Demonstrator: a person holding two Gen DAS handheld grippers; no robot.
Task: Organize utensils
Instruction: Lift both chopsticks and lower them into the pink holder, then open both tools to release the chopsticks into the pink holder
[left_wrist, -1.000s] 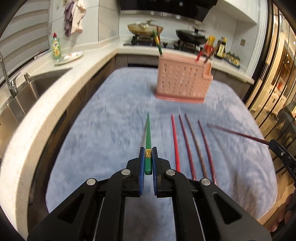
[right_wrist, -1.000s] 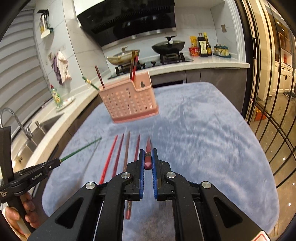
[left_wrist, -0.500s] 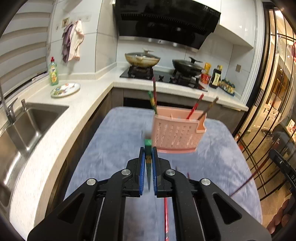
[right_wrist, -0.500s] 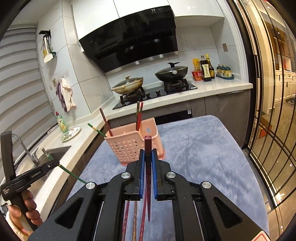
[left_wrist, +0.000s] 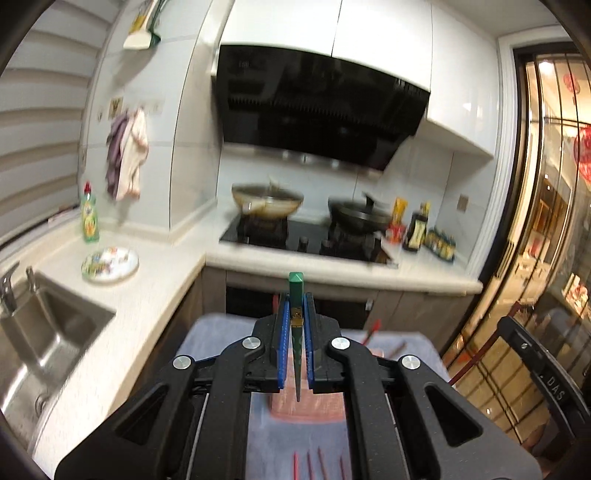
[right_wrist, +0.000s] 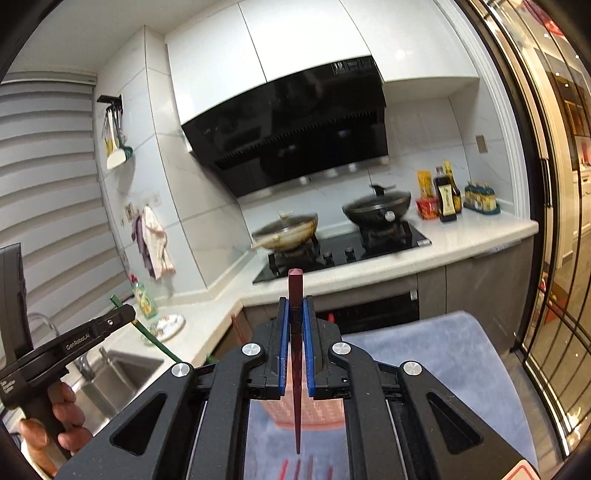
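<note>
Above the grey mat (right_wrist: 424, 354), each gripper pinches one chopstick tip-down over the pink holder (right_wrist: 314, 413); four chopsticks (left_wrist: 317, 461) remain.

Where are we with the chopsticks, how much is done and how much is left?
Done: some chopsticks already stand in the pink holder.

In hand: the left claw is shut on a green chopstick, the right claw on a dark red chopstick, both upright, tips down, above the holder.

Left: dropping these two in, then the loose chopsticks lying on the blue cloth.
</note>
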